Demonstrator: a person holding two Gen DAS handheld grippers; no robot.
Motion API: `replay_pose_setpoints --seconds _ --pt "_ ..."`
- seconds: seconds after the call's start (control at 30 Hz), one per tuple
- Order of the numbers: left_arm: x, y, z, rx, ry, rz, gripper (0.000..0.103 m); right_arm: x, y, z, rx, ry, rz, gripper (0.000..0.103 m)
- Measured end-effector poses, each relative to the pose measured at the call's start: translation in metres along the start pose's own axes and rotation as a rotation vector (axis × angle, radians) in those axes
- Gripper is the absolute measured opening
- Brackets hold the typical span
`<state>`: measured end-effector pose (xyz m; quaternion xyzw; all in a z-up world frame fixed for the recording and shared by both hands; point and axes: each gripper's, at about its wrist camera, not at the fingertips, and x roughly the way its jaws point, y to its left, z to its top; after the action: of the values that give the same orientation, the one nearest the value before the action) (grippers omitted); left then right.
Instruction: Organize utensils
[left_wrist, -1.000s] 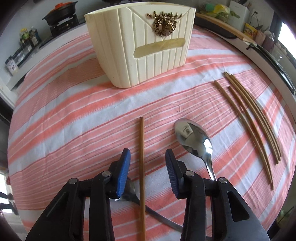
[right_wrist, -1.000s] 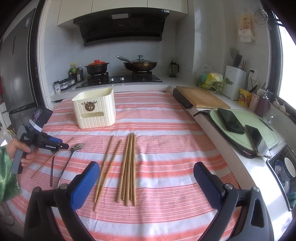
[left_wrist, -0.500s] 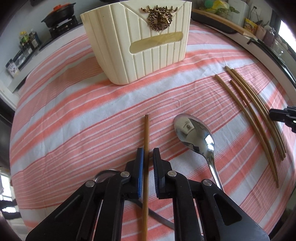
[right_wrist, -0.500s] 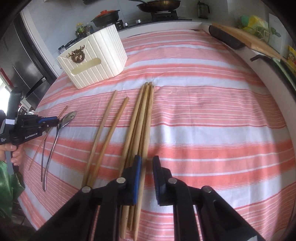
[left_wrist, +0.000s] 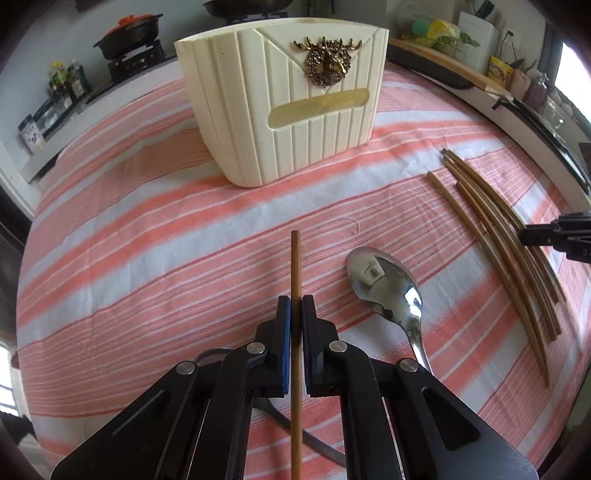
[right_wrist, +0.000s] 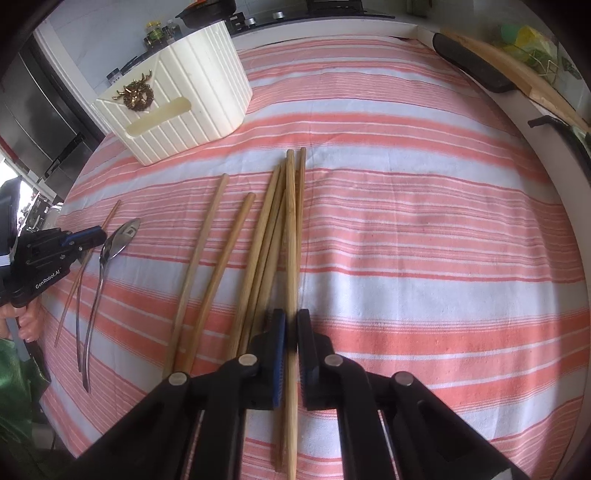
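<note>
Wooden chopstick (left_wrist: 295, 266) in left gripper (left_wrist: 296, 310)

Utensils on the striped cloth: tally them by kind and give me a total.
Light wooden chopsticks: 6 (one clamped in the right gripper)
Thin dark chopstick: 1 (clamped in the left gripper)
Spoon: 1
Metal utensil, head hidden under the left gripper: 1
Total: 9
</note>
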<state>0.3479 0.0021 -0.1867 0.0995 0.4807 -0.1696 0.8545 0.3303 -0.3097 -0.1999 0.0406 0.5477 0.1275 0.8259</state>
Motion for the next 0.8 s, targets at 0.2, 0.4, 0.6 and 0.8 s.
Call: replay_pose_setpoints --seconds 0.2,0.4,0.6,0.8 --pt "-0.040 0.024 -0.005 -0.088 -0.073 -0.039 0.003 -0.017 -0.014 -0.018 0.067 -0.076 0.001 0.006" --pt "-0.089 0.046 -0.034 -0.160 -0.152 0.000 0.003 -0.035 -0.014 -0.027 0.002 -0.119 -0.125 0.006" --pt "-0.088 0.081 -0.063 -0.247 -0.143 0.096 0.003 -0.032 -0.016 -0.031 -0.057 -0.088 -0.235 0.006" --pt "-0.066 0.098 -0.087 -0.289 -0.110 0.140 0.004 -0.023 -0.012 -0.038 -0.070 -0.089 -0.261 0.007"
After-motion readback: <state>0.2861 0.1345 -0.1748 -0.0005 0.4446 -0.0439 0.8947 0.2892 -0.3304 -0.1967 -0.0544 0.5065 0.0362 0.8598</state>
